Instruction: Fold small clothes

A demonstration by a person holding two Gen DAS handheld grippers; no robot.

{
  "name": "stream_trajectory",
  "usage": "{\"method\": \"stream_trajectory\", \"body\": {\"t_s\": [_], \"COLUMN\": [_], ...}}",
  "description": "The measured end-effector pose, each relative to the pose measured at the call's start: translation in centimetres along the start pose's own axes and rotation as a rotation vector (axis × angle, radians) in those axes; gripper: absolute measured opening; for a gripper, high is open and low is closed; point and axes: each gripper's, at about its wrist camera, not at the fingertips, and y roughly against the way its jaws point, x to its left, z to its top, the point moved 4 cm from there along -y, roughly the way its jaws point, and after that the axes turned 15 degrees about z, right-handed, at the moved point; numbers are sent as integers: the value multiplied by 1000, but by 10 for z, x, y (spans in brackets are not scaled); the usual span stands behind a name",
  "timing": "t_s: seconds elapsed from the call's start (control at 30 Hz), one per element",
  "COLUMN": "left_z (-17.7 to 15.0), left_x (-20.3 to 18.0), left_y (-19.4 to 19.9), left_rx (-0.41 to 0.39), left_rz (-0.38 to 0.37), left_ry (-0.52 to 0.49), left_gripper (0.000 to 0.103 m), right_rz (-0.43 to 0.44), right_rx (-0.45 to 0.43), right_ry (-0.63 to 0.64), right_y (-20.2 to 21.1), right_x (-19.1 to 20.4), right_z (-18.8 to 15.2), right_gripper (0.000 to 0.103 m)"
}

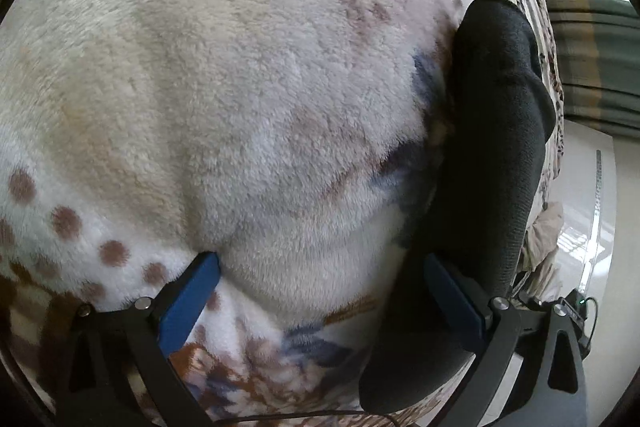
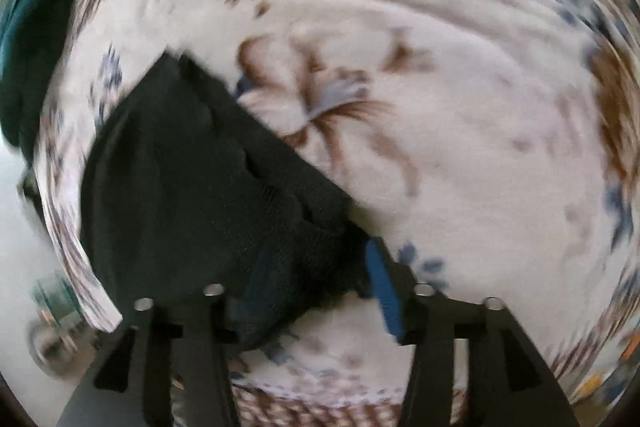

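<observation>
From my left wrist camera, a fluffy white fleece blanket with brown dots and blue-brown flowers (image 1: 248,99) fills the view. Pale glossy floor (image 1: 576,227) and a striped green curtain (image 1: 592,67) show at 3 o'clock, past the blanket's edge. My left gripper (image 1: 320,287) is spread wide, holding nothing; a black knit sock (image 1: 492,147) lies from 1 to 5 o'clock, against the right finger.

The right wrist view is motion-blurred. The sock (image 2: 192,179) lies at 9 o'clock, reaching between the parted jaws of my right gripper (image 2: 300,287); grip unclear. A dark teal cloth (image 2: 36,27) sits at 10 o'clock.
</observation>
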Motion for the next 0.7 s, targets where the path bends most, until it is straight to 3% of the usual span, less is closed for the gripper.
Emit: {"method": "stream_trajectory", "body": {"t_s": [0.1, 0.17, 0.23, 0.27, 0.33, 0.37, 0.4, 0.43, 0.5, 0.57, 0.63, 0.7], "left_z": [1, 2, -1, -2, -3, -3, -4, -4, -4, 2, 13, 30], "left_x": [-9, -7, -5, -2, 2, 2, -1, -4, -10, -14, -20, -27], "left_y": [-2, -3, -3, -2, 5, 9, 15, 18, 21, 22, 27, 38], "left_rx": [-6, -5, -2, 0, -8, -23, -49, -60, -65, -66, -82, -129], "left_rz": [-1, -2, -11, -20, -37, -50, -67, -77, -68, -70, -87, -91], "left_ry": [1, -1, -2, 1, 15, 16, 1, -15, -41, -35, -27, -15], "left_gripper": [103, 103, 103, 103, 103, 103, 103, 103, 103, 103, 103, 103], "right_rz": [171, 233, 387, 462, 746, 767, 730, 631, 528, 538, 517, 500], "right_rx": [119, 104, 37, 27, 26, 27, 24, 32, 63, 79, 89, 102], "right_ry": [-158, -190, -143, -124, -78, -34, -1, 5, -54, -70, 1, 76], "right_y": [-36, -59, -68, -68, -60, -59, -57, -61, -64, -55, -42, -30], "right_x": [-18, -22, -14, -11, -4, 0, -5, -17, -46, -52, -45, -30], "right_z": [-8, -5, -1, -2, -7, -9, -10, -8, -2, -1, -2, 1], "right_gripper": [67, 67, 46, 19, 18, 17, 17, 18, 31, 40, 59, 64]}}
